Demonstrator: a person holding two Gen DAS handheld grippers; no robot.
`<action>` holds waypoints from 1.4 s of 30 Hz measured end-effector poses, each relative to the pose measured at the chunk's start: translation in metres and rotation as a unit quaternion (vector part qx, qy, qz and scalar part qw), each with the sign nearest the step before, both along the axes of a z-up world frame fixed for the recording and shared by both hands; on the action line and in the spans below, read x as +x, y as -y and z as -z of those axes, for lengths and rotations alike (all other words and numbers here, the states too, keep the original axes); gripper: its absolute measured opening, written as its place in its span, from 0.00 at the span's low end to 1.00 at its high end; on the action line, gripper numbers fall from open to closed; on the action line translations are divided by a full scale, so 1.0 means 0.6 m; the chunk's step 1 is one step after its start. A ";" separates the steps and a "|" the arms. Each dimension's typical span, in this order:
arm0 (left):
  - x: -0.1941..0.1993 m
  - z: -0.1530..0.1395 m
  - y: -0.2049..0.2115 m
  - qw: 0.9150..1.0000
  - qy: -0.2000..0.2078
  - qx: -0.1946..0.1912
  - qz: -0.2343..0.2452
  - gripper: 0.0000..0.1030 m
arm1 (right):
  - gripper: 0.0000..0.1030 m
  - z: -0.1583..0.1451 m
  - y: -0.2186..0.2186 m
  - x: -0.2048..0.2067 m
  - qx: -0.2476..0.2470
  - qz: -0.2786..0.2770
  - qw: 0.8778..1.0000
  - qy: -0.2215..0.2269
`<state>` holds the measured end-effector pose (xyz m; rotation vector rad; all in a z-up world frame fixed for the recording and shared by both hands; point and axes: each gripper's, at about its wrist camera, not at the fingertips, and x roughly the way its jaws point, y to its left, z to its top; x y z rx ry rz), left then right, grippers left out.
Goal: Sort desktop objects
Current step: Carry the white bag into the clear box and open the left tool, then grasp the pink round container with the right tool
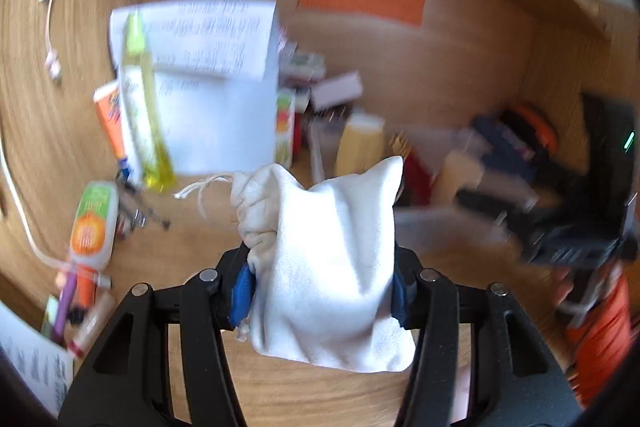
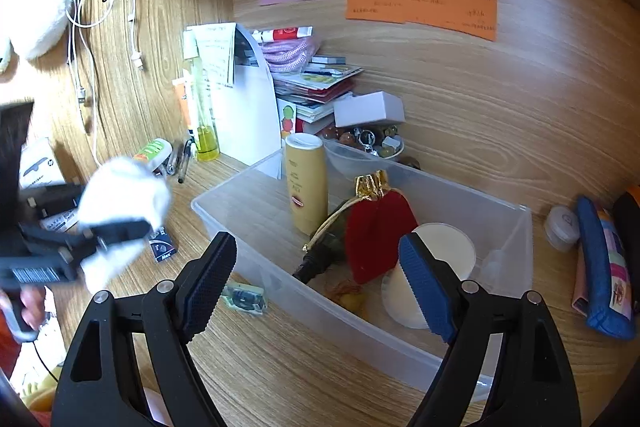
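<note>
A wood-grain tabletop (image 2: 304,367) carries a clear plastic bin (image 2: 500,227) holding a tall cream bottle (image 2: 306,183), a red velvet pouch (image 2: 376,235) with gold trim and a round cream lid (image 2: 444,251). Pink, green and orange notes carry writing too small to read. The right tool (image 2: 316,283) hovers released over the bin's near wall. The left tool (image 1: 322,291) is clenched on a soft white drawstring pouch (image 1: 332,259), lifted above the tabletop
</note>
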<state>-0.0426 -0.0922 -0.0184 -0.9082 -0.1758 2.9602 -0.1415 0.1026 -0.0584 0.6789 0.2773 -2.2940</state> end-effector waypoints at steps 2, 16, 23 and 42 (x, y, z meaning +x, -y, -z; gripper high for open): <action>-0.021 -0.025 -0.007 1.000 -0.013 0.004 0.010 0.52 | 0.79 -0.001 -0.006 -0.003 -0.005 0.007 1.000 0.000; -0.207 0.019 -0.079 0.997 0.059 0.026 0.054 0.52 | 0.79 -0.003 -0.035 -0.019 -0.027 0.020 0.999 0.018; -0.245 0.048 -0.094 0.991 0.105 0.046 0.066 0.55 | 0.79 0.002 -0.031 -0.019 -0.009 0.023 1.000 0.015; -0.072 -0.062 0.000 0.992 0.017 0.088 0.093 0.89 | 0.80 0.000 -0.029 0.047 0.052 0.027 0.998 -0.024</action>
